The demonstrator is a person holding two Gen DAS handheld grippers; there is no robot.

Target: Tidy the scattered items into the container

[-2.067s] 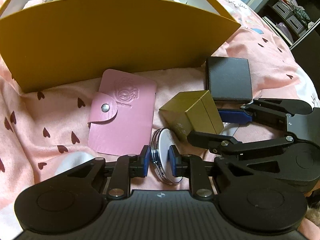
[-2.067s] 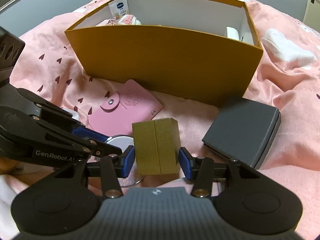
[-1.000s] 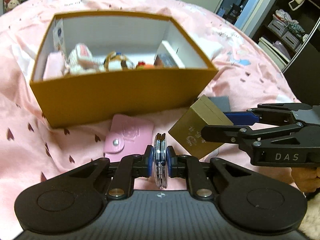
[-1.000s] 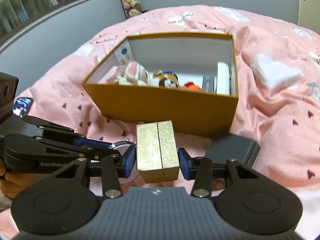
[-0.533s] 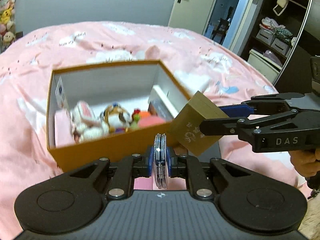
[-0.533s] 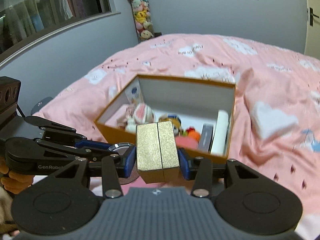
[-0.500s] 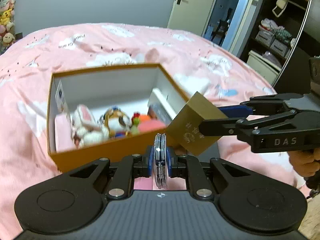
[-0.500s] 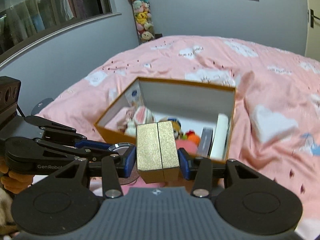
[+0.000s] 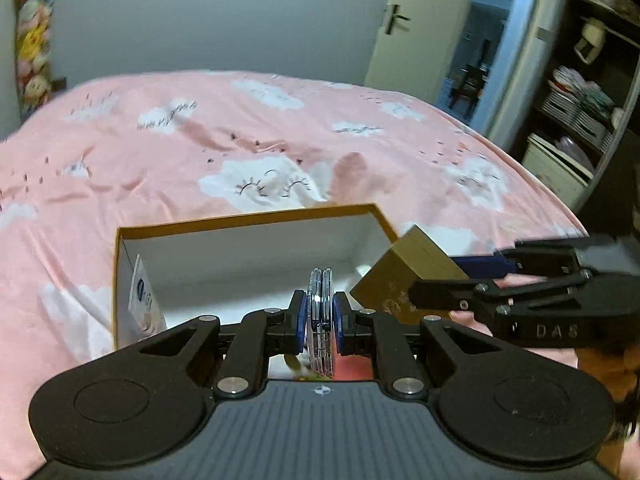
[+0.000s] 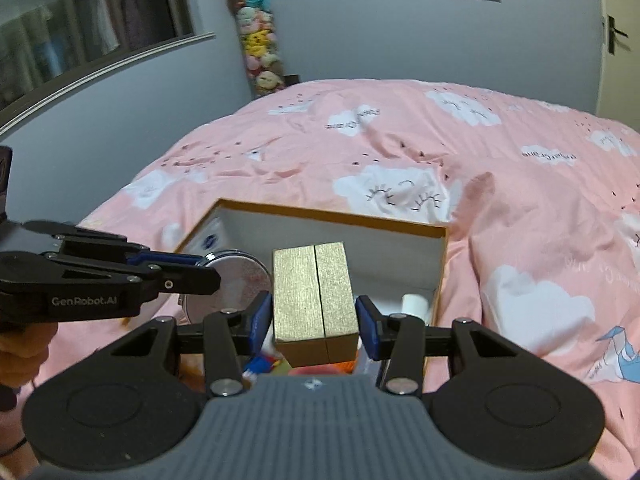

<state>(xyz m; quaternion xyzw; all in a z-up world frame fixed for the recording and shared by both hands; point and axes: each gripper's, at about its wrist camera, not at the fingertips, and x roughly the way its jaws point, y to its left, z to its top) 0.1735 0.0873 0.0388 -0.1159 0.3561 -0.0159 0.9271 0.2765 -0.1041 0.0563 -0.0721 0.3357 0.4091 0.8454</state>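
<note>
My left gripper is shut on a round silver compact mirror, held edge-on above the open orange box. My right gripper is shut on a gold box and holds it over the same orange box. In the left wrist view the gold box hangs over the orange box's right wall. In the right wrist view the mirror hangs over the left part. The white inside holds a card with a blue logo and small toys, mostly hidden by the grippers.
The orange box sits on a pink duvet with white clouds. A white tube lies along the box's right inner wall. A door and shelves stand beyond the bed to the right.
Both grippers have lifted their items off the duvet and moved forward over the open orange box. The pink card holder and dark flat box have dropped out of view.
</note>
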